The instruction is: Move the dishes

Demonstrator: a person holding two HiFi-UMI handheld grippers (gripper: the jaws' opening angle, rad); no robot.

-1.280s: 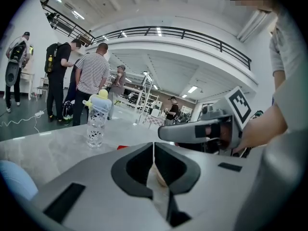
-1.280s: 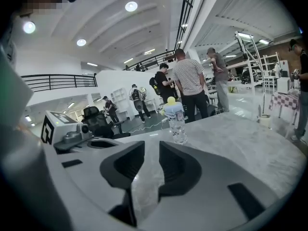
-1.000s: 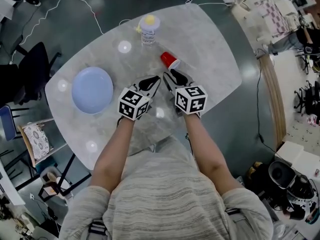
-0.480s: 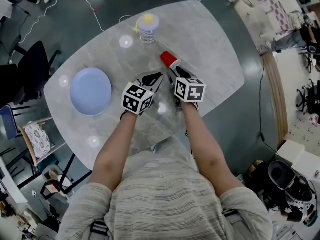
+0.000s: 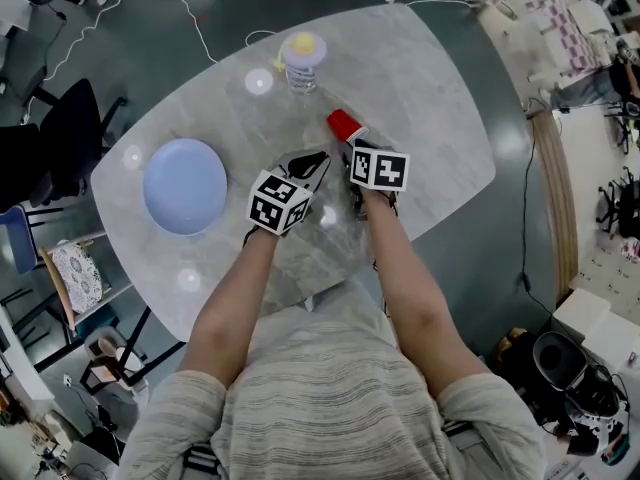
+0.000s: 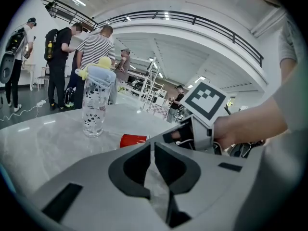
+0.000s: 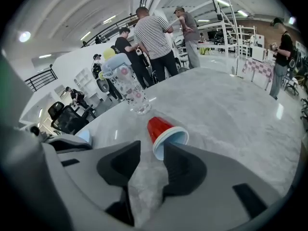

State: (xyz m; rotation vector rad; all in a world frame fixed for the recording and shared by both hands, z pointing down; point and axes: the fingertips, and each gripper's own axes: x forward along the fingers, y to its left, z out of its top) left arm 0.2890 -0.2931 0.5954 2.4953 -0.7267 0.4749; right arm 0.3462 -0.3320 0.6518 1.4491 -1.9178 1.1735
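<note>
A red cup with a pale inside lies on its side on the marble table, mouth toward me. My right gripper is open just behind it; in the right gripper view the cup's rim sits at the tip of the right-hand jaw, not between the jaws. My left gripper is shut and empty beside it, left of the cup. A light blue plate rests far to the left, apart from both grippers.
A clear printed bottle with a yellow top stands upright beyond the cup, also in the left gripper view. Black chairs stand left of the table. Several people stand in the background.
The right gripper has moved forward until its tips reach the red cup's rim. The left gripper has barely shifted.
</note>
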